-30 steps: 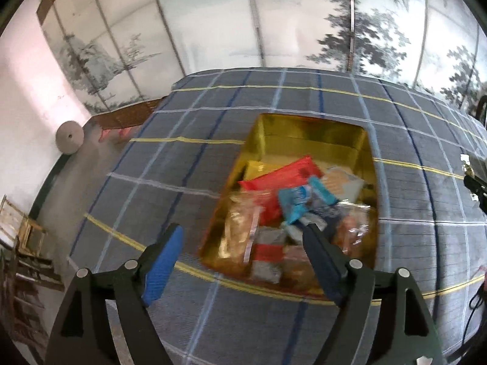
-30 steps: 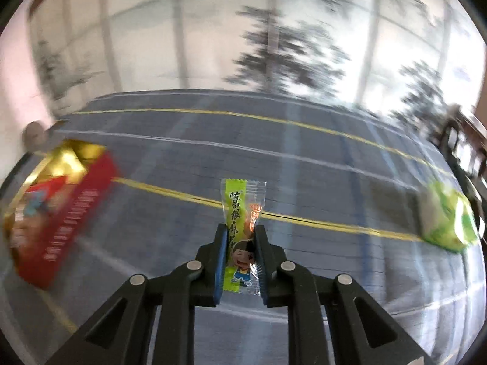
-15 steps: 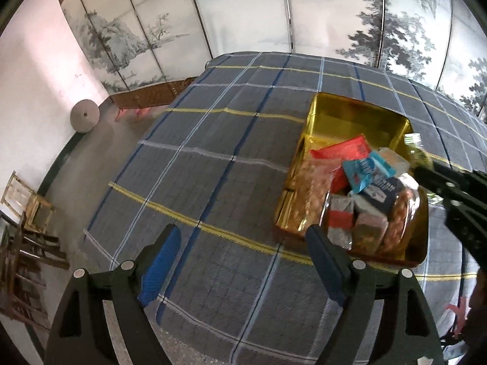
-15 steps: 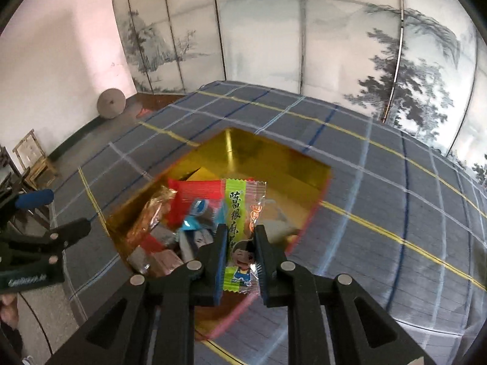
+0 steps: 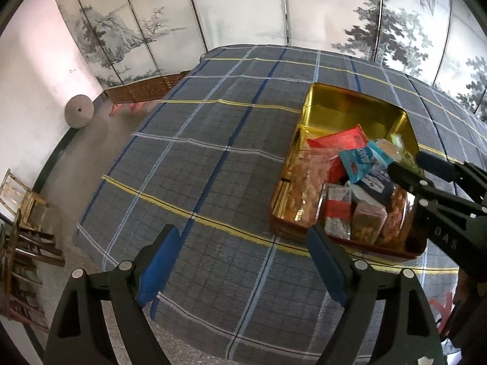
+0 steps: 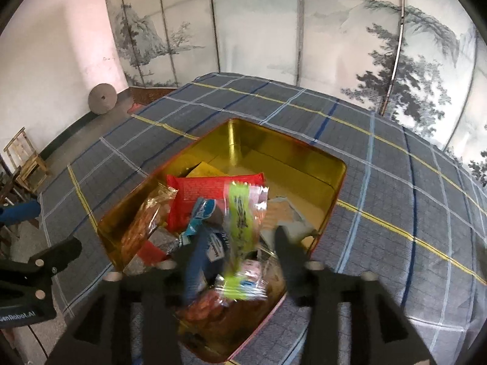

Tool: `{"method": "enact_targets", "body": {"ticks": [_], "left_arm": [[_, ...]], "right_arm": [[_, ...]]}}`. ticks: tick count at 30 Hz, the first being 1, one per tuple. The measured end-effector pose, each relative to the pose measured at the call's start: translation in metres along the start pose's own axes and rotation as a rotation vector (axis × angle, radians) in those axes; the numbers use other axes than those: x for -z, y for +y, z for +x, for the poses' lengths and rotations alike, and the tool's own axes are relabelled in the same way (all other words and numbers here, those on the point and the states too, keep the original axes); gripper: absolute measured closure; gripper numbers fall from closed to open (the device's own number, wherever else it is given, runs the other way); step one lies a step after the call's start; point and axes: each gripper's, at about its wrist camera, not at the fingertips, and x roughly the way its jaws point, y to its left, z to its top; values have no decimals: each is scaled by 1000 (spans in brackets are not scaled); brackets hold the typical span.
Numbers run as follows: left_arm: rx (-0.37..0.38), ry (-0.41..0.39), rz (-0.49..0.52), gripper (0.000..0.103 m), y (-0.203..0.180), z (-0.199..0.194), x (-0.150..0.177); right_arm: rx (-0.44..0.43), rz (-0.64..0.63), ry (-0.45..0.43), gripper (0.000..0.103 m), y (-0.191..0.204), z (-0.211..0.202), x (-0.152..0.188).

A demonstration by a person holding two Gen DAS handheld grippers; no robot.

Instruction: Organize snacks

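Note:
A gold tin box [image 6: 304, 164] with red outer walls holds several wrapped snacks; it also shows in the left wrist view [image 5: 350, 103]. My right gripper [image 6: 236, 243] is open right over the box, its fingers blurred. A green-striped candy packet [image 6: 242, 228] hangs loose between the spread fingers, above the pile. In the left wrist view the right gripper [image 5: 408, 164] reaches over the box from the right, with the green packet [image 5: 403, 150] at its tips. My left gripper [image 5: 240, 261] is open and empty over the cloth, left of the box's near corner.
A grey plaid cloth [image 5: 213, 152] with yellow and blue lines covers the table. Painted folding screens [image 6: 304, 24] stand behind. A round stone disc [image 5: 78, 111] leans on the left wall, wooden chairs [image 5: 21, 213] stand on the floor at left.
My right gripper carried the green packet over the box and has opened; the packet is free between the fingers. My left gripper has drawn back to the left of the box.

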Motion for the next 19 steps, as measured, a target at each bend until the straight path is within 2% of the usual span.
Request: {"method": "enact_targets", "body": {"ticks": [3,12,19], "left_arm": [[2,-1,7,20,-5,-2,0],[43,-7,16,20,-21,-5,-2],[65,2,26,20,-31,-8,-1]], "right_arm": [[5,8,-2,41,0,-8,3],[9,22,-27,41,-5,-40,24],[23,20,-22,41,-8,-46,32]]}}
